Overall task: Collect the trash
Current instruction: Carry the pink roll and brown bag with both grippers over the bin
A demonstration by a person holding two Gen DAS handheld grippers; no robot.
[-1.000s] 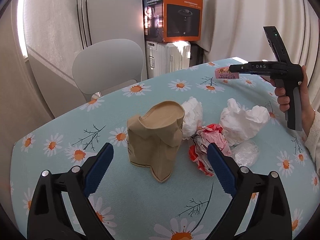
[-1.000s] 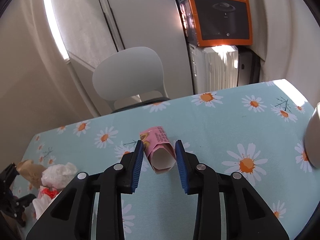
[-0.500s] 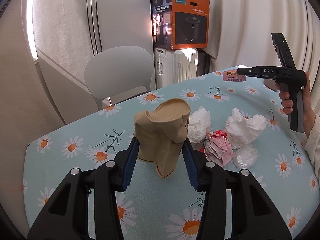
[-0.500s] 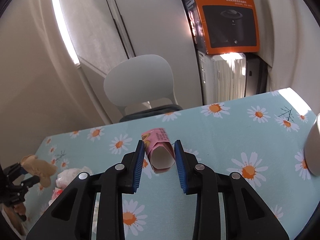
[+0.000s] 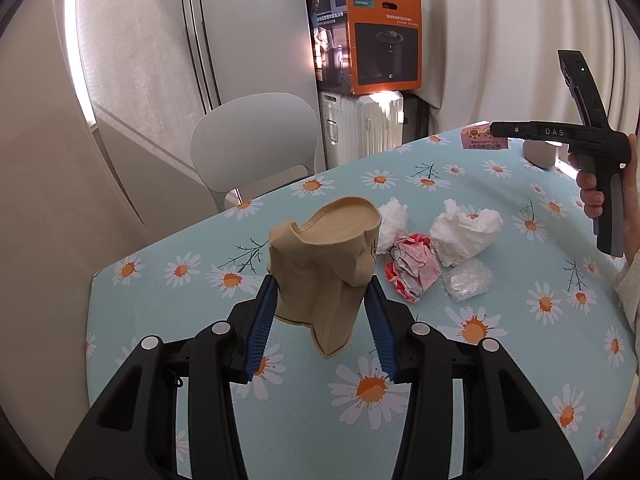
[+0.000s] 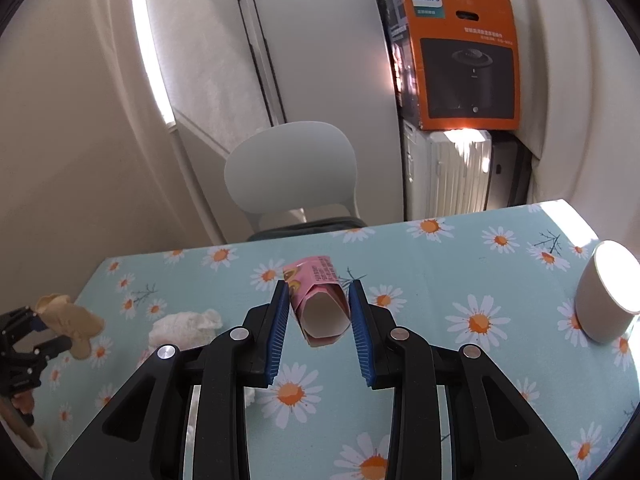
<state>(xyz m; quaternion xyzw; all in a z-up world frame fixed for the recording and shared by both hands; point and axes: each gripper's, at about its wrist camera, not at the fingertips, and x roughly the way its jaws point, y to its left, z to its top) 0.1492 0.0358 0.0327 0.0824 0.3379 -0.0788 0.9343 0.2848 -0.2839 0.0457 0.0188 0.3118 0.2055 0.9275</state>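
Currently my left gripper [image 5: 320, 316] is clamped on a crumpled brown paper bag [image 5: 326, 264], its blue pads [image 5: 262, 328] pressing both sides, and the bag hangs clear of the daisy-print tablecloth [image 5: 460, 360]. Ahead and to the right of those jaws lie the remaining pieces on the cloth: a white tissue wad [image 5: 392, 224] just behind the bag, a red-and-white crumpled wrapper [image 5: 412, 266] beside it, a larger white tissue [image 5: 464, 230] and a clear plastic ball [image 5: 468, 280].

My right gripper [image 6: 318, 312] is closed narrowly on a pink flattened carton [image 6: 316, 300], its open end facing the camera, held above the cloth. A beige paper cup [image 6: 604, 300] stands well to the right of these jaws. Beyond the table edge I note a white chair [image 6: 292, 172] and an orange box [image 6: 460, 56].
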